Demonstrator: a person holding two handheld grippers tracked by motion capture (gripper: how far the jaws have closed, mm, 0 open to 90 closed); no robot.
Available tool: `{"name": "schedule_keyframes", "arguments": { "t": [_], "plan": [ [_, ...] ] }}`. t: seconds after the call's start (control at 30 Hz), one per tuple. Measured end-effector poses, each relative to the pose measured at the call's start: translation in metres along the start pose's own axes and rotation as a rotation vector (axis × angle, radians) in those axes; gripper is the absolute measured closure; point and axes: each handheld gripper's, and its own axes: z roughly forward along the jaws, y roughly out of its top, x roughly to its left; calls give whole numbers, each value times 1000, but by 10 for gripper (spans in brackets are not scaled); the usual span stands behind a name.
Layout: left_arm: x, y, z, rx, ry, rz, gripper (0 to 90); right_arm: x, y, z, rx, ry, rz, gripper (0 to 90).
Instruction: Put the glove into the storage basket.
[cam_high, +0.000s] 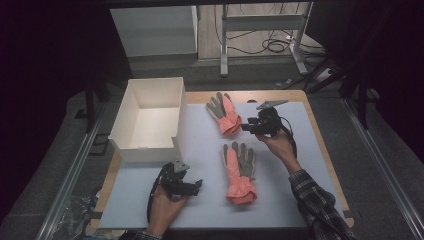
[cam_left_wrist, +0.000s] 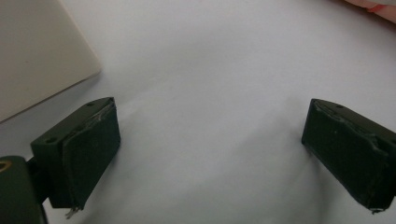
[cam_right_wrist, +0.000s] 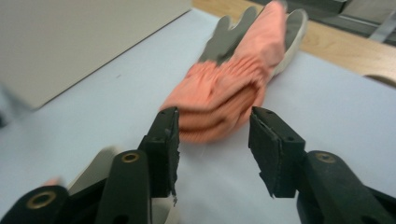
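Two orange-and-grey gloves lie on the pale mat. The far glove (cam_high: 224, 114) has its fingers pointing away and its cuff toward my right gripper (cam_high: 245, 127). In the right gripper view that gripper (cam_right_wrist: 212, 140) is open, and the glove's orange cuff (cam_right_wrist: 219, 107) lies just beyond its jaw tips, untouched. The near glove (cam_high: 239, 170) rests flat in the middle of the mat, cuff toward the person. My left gripper (cam_high: 197, 186) hovers low at the front left, pointing right. It stands wide open (cam_left_wrist: 210, 149) over bare mat with nothing between its fingers.
An open white box (cam_high: 116, 125) sits at the back left of the mat, and its side (cam_left_wrist: 37, 51) is close to the left gripper. Wooden table edge (cam_high: 320, 145) borders the mat on the right. A desk frame and cables stand on the floor beyond.
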Motion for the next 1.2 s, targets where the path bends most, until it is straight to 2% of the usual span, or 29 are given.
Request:
{"name": "schedule_keyframes", "arguments": {
  "t": [0.07,0.2,0.27,0.3,0.33,0.4,0.43,0.5,0.53,0.57,0.6,0.63,0.67,0.7,0.8,0.97,1.03,1.13,1.2],
  "plan": [
    [0,0,0,0,0,0,44,-1,3,3,0,-8,5,507],
    [0,0,0,0,0,0,44,-6,14,21,6,-46,26,454],
    [0,0,0,0,-1,-1,44,-8,19,36,8,-71,41,389],
    [0,0,0,0,-1,-1,44,-8,19,36,8,-71,41,389],
    [0,0,0,0,-1,-1,44,-9,21,46,11,-81,56,356],
    [0,0,0,0,-1,0,44,-10,21,49,13,-91,60,347],
    [0,0,0,0,-1,-1,44,-11,21,56,19,-113,76,335],
    [0,0,0,0,-1,-1,44,-14,19,70,51,-122,121,324],
    [0,0,0,-1,-2,-2,44,-16,17,74,73,-128,129,324],
    [0,0,0,-1,-2,-2,44,-16,17,74,73,-128,129,324],
    [0,0,0,-2,-2,-2,44,-17,12,81,104,-115,160,410],
    [0,0,0,-2,-2,-2,44,-17,12,81,104,-115,160,410],
    [0,0,0,-2,-2,-2,44,-18,6,85,113,-78,204,561],
    [0,0,0,-2,-2,-2,44,-18,6,85,113,-78,204,561],
    [0,0,0,-2,-2,-2,44,-15,5,83,110,-100,200,668],
    [0,0,0,0,-1,0,44,-5,12,73,90,-134,133,724],
    [0,0,0,0,-1,0,44,-3,14,64,79,-147,115,726],
    [0,0,0,0,0,0,44,-5,14,48,69,-164,114,727],
    [0,0,0,0,0,0,44,-9,11,32,64,-197,104,727]
  ]
}}
